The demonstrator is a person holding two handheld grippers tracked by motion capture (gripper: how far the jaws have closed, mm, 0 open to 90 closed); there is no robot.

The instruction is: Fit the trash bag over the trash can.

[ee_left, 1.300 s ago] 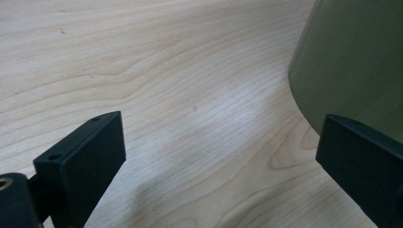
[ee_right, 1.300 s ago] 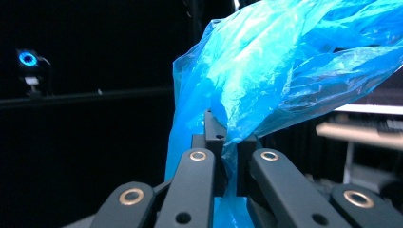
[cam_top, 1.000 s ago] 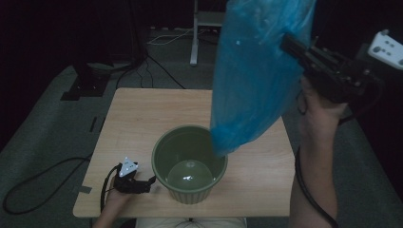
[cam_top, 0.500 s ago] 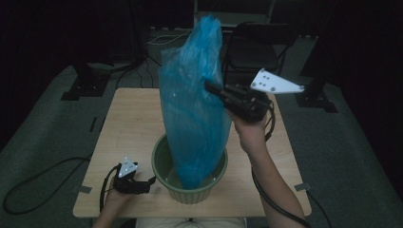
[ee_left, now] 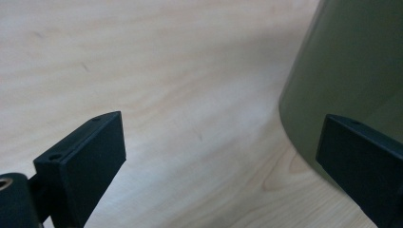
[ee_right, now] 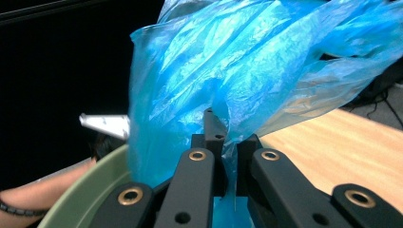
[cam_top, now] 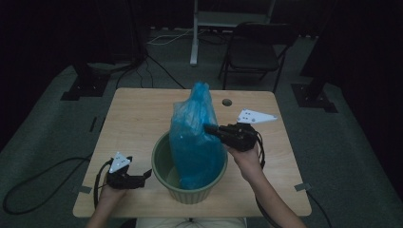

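Two hand-held grippers work at a wooden table as a blue plastic bag goes into a green bucket. The right gripper is clamped tight on a fold of the bag partway up its side; in the right gripper view its jaws are pressed together with blue film bunched between them. The lower part of the bag already sits inside the bucket, while its crumpled upper part stands well above the rim.

The left gripper rests low on the table just beside the bucket's outer wall, its jaws spread wide with nothing between them. The left gripper view shows bare tabletop between the jaws and the bucket wall close by one of them.

Judging by the layout, the step in hand is lining the bucket: the bag is being lowered in, not yet spread. The next move probably calls for settling the bag down to the bottom, then opening its mouth and folding the top edge over the rim. That will likely need the left gripper, either to steady the bucket or to catch the far side of the bag. Thin film can slip or tear, so a gentle pull seems wise.

A folding chair stands behind the table.
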